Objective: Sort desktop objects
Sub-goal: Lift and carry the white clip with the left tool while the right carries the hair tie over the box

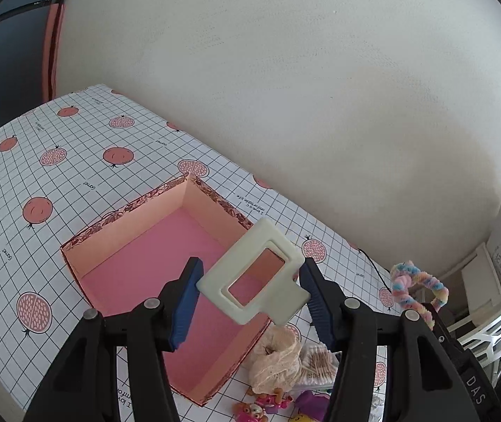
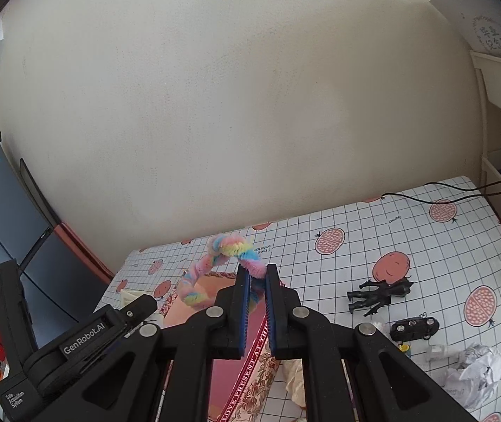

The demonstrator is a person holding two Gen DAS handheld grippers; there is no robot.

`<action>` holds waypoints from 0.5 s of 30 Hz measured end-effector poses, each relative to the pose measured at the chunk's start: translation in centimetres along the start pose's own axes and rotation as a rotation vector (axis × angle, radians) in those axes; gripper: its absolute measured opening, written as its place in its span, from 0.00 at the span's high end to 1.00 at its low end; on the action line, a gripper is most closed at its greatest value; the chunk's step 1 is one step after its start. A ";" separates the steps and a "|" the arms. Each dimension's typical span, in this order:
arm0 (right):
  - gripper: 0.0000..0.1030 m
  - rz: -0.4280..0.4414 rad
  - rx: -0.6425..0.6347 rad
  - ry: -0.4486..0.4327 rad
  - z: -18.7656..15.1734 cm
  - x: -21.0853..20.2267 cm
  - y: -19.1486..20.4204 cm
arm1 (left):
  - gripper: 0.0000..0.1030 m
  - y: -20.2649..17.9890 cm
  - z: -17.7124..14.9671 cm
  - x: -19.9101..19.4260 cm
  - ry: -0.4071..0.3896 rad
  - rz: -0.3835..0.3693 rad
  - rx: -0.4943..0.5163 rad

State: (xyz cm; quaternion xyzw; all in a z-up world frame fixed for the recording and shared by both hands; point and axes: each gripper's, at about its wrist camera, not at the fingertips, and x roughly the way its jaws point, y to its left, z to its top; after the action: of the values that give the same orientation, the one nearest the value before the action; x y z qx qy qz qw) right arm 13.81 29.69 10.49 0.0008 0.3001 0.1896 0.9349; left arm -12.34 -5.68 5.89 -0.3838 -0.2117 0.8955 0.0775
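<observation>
The left gripper (image 1: 250,292) holds a pale cream rectangular frame (image 1: 250,274) across its width, jaws about half open and both blue pads pressed on its sides. The frame hangs tilted above the open pink box (image 1: 138,246), which sits on the checked tablecloth (image 1: 22,140) with nothing visible inside.

The right gripper (image 2: 257,281) is closed on a twisted pastel pipe-cleaner loop (image 2: 215,256), pinched near the fingertips, so most of the loop sticks up and forward past them. In the right wrist view it too hangs over the box's near edge.

Judging by this, the step in hand is dropping both items into the box. To do it well:

1. Bring the frame over the middle of the pink floor, clear of the walls, and lower it before opening so it doesn't bounce out.
2. Level the frame first (it is tilted now, and a corner could catch the rim).
3. Keep the 2 grippers apart over the box; release 1 at a time.

Still on the cloth beside the box are a cream scrunchie (image 1: 275,358), a pack of cotton swabs (image 1: 317,362), small bright toys (image 1: 268,402), a black figurine (image 2: 380,295) and crumpled paper (image 2: 475,372).
</observation>
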 end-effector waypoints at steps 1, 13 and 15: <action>0.91 0.003 0.006 0.007 -0.1 0.4 -0.1 | 0.43 0.2 0.1 0.1 -0.002 0.005 -0.005; 0.91 -0.014 -0.034 0.067 -2.1 3.6 2.6 | 0.43 3.3 0.7 0.9 -0.003 0.030 -0.087; 0.91 -0.013 -0.046 0.080 -2.5 4.0 3.2 | 0.43 4.1 0.9 0.7 -0.008 0.039 -0.106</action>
State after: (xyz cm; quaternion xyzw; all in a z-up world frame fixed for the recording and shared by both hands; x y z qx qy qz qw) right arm 14.26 33.84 6.51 -0.0303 0.3326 0.1901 0.9232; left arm -13.37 -9.47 4.16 -0.3878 -0.2515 0.8859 0.0387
